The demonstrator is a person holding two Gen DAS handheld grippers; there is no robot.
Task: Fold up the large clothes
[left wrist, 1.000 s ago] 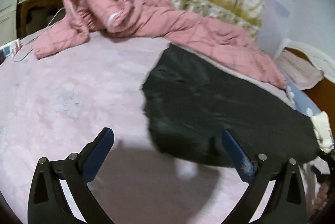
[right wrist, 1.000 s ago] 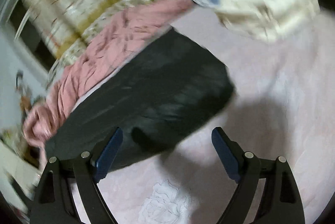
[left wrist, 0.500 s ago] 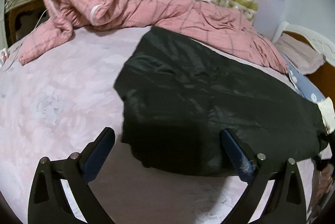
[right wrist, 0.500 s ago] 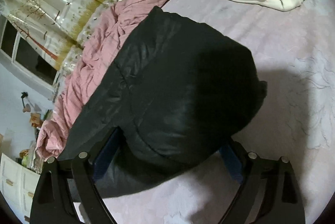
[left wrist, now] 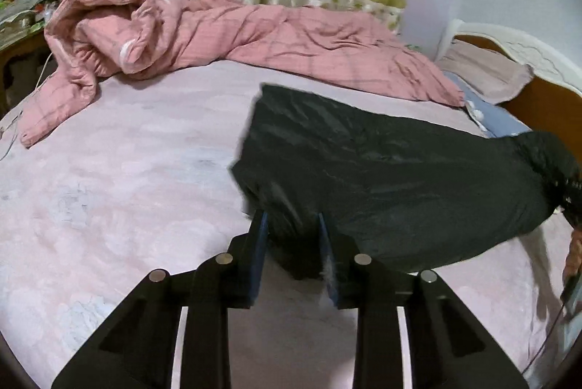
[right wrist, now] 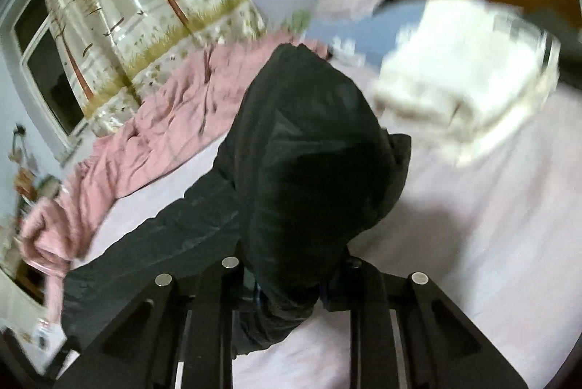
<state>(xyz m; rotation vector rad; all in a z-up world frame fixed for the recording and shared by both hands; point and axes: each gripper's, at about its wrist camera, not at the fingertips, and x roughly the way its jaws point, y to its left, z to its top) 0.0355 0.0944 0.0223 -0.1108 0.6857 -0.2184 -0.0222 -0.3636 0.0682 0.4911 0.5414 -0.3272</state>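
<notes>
A: Where is your black jacket [left wrist: 393, 178]?

B: Spread on the pink bedsheet [left wrist: 120, 192], near the pink quilt [left wrist: 254, 36] at the far side.

A: And your grippers?

B: Your left gripper [left wrist: 293, 236] has just closed, pinching the jacket's near left edge. Your right gripper [right wrist: 291, 283] has just clamped too, bunched black fabric between its fingers; the folded cream garment [right wrist: 462, 80] lies beyond.
</notes>
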